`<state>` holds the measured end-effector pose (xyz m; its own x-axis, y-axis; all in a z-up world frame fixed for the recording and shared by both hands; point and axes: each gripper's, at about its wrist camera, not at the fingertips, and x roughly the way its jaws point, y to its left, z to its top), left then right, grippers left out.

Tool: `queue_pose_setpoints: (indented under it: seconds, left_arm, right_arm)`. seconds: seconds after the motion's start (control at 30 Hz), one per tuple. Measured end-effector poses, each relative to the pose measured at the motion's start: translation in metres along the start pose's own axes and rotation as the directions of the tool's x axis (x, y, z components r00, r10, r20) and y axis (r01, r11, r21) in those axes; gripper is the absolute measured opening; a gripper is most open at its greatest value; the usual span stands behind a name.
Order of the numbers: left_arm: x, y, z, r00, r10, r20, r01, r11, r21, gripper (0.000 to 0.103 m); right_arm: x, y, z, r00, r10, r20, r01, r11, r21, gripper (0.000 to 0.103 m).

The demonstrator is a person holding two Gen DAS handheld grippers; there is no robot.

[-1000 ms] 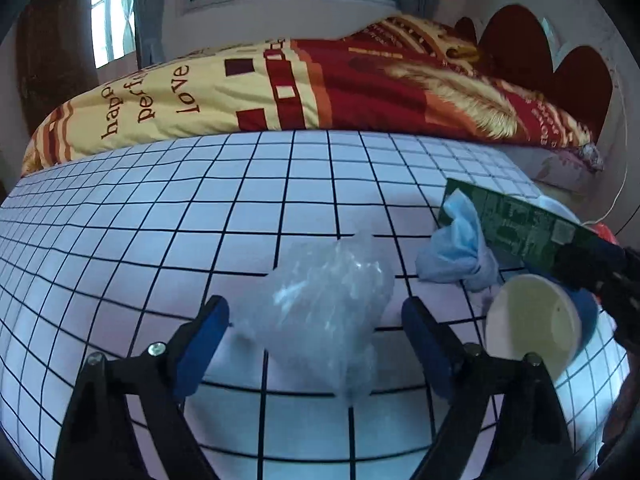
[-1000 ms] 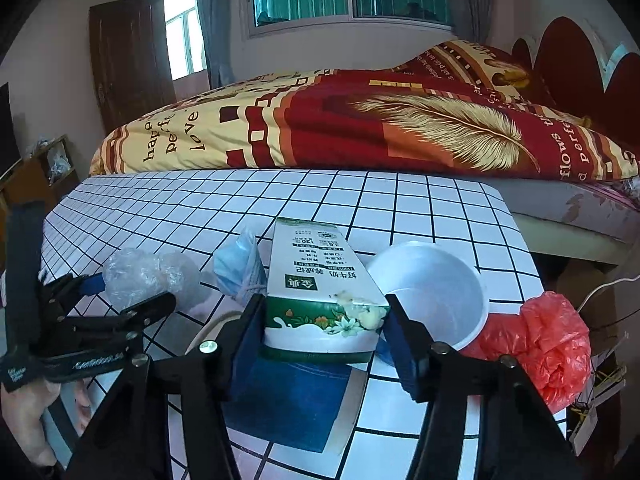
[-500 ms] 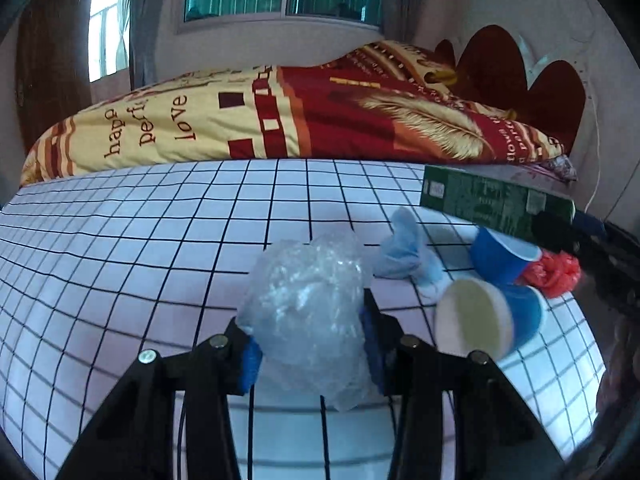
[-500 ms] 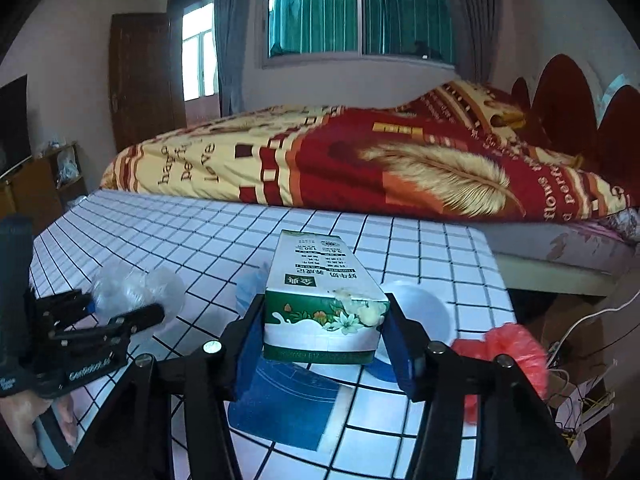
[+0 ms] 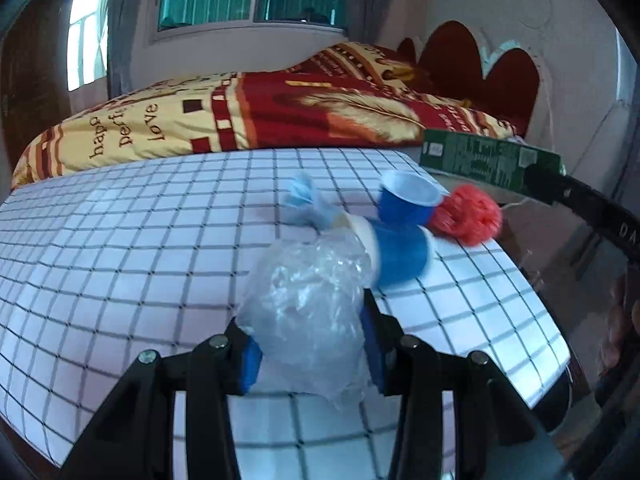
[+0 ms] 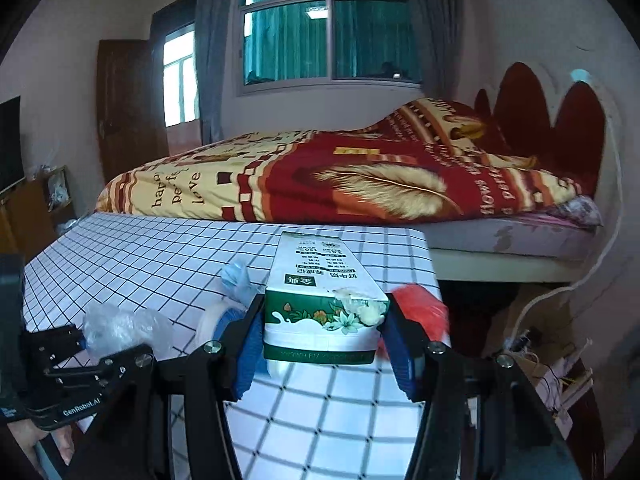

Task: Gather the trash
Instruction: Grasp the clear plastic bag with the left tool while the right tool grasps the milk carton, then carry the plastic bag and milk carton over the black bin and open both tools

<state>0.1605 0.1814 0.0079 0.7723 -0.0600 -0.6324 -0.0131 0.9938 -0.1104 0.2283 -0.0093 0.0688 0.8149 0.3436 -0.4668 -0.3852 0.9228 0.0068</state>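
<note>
Left gripper (image 5: 310,354) clamped on plastic wad (image 5: 308,304), right gripper (image 6: 324,344) on carton (image 6: 326,304) (both lifted). Step: carry-off. Next needs bin, none visible.

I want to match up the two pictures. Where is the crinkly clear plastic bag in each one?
Left wrist view: the clear plastic bag sits low in the middle, squeezed in the left gripper.
Right wrist view: the bag is at the lower left, in that same gripper.
Shared landmark: the red crumpled bag at the checked table's right edge.
</note>
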Motion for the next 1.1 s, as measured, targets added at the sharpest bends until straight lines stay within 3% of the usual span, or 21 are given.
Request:
queue_pose_setpoints:
  seconds: [0.27,0.6,1.1]
  left_arm:
    - [-0.018,-0.037,-0.017,0.999,-0.051,-0.001,0.051,0.998,0.025,0.044]
    - [-0.031,-0.105,-0.029,0.991,-0.133,-0.008,0.133,0.983,0.123,0.044]
    - [-0.024,-0.207,-0.047,0.960,-0.266,-0.086,0.279,0.927,0.250,0.044]
  right_arm:
    - [-0.057,-0.047,-0.030,0.997,-0.080,0.006,0.080,0.995,0.058,0.057]
    - [-0.114,-0.092,-0.069,0.983,-0.184,-0.003,0.183,0.979,0.091,0.057]
    - [-0.174,-0.177,-0.140,0.932,-0.342,-0.119,0.360,0.915,0.183,0.057]
